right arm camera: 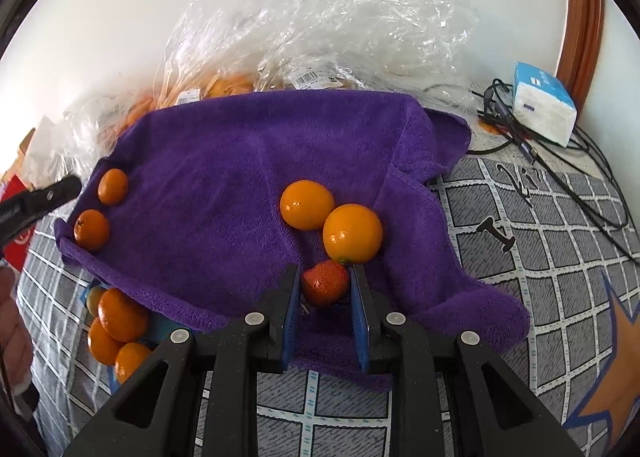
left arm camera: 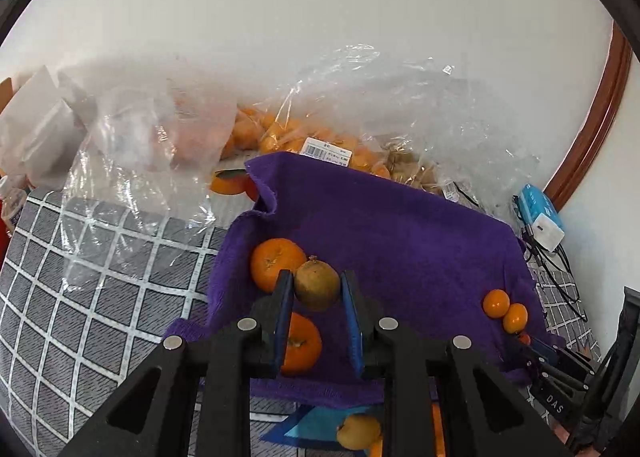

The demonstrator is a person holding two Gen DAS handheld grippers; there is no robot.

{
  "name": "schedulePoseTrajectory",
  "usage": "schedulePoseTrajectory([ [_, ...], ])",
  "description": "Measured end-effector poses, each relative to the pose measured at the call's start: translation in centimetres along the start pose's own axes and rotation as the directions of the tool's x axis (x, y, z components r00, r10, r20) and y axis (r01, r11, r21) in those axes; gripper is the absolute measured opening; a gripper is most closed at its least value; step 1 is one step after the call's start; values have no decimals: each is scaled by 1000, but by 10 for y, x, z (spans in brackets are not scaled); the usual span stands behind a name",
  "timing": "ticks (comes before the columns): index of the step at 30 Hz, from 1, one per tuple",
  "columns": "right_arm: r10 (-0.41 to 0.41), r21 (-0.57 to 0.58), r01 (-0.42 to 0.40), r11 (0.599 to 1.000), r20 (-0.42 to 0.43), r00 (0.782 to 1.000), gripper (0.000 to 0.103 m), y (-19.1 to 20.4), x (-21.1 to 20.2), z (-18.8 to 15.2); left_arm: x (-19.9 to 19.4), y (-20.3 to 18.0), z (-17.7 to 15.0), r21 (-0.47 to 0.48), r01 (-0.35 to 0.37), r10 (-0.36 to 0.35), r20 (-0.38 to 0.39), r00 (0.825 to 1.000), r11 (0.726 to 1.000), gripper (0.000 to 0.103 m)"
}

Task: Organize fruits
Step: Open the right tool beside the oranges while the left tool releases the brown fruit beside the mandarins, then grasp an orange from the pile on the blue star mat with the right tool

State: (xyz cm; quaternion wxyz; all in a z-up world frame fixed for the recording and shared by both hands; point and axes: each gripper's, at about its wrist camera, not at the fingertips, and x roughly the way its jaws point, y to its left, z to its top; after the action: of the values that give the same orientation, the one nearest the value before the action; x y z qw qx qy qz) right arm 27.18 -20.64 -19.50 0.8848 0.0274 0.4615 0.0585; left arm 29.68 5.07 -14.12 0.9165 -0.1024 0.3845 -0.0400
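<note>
On the purple towel (left arm camera: 400, 225), left gripper (left arm camera: 317, 289) reaches forward and low, its blue pads either side of a brownish-green fruit (left arm camera: 317, 285). Left pad touches the fruit; a slim gap shows at the right one, so a firm grip cannot be told. One tangerine (left arm camera: 276, 263) sits just behind-left, touching the fruit; another (left arm camera: 302, 343) lies under the left finger. Two small oranges (left arm camera: 504, 311) rest together at the towel's right edge.

Right gripper (right arm camera: 325, 285) also low and level, jaws parted around a red strawberry (right arm camera: 324, 283), slim gaps both sides, not clamped. Two oranges (right arm camera: 332, 221) touch each other just beyond it.

Clear bags (right arm camera: 312, 25) of fruit heap behind the towel, against the wall. A checked cloth (right arm camera: 540, 217) lies beneath everything.
</note>
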Motion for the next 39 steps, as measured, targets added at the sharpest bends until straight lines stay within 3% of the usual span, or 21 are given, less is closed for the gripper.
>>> schedulePoseTrajectory([
  [5, 35, 8, -35, 999, 5, 999, 39, -5, -5, -1, 21, -9, 6, 39, -52, 54, -40, 998, 998, 23],
  [12, 48, 16, -48, 999, 14, 999, 41, -4, -9, -3, 44, -21, 1, 103, -83, 95, -117, 989, 991, 23],
  [19, 106, 79, -106, 991, 4, 994, 42, -11, -14, -3, 52, -28, -2, 141, -104, 123, -132, 984, 985, 23],
  [22, 88, 72, -88, 993, 4, 996, 42, -9, -18, -4, 52, -29, -2, 148, -112, 130, -124, 984, 983, 25],
  [26, 43, 48, -44, 998, 9, 999, 42, -3, -25, -7, 39, -25, 1, 98, -55, 67, -127, 990, 994, 37],
  [39, -69, 36, 67, 997, 69, 995, 50, 17, -65, -26, -43, 23, -19, 51, -77, 79, -27, 997, 996, 38],
])
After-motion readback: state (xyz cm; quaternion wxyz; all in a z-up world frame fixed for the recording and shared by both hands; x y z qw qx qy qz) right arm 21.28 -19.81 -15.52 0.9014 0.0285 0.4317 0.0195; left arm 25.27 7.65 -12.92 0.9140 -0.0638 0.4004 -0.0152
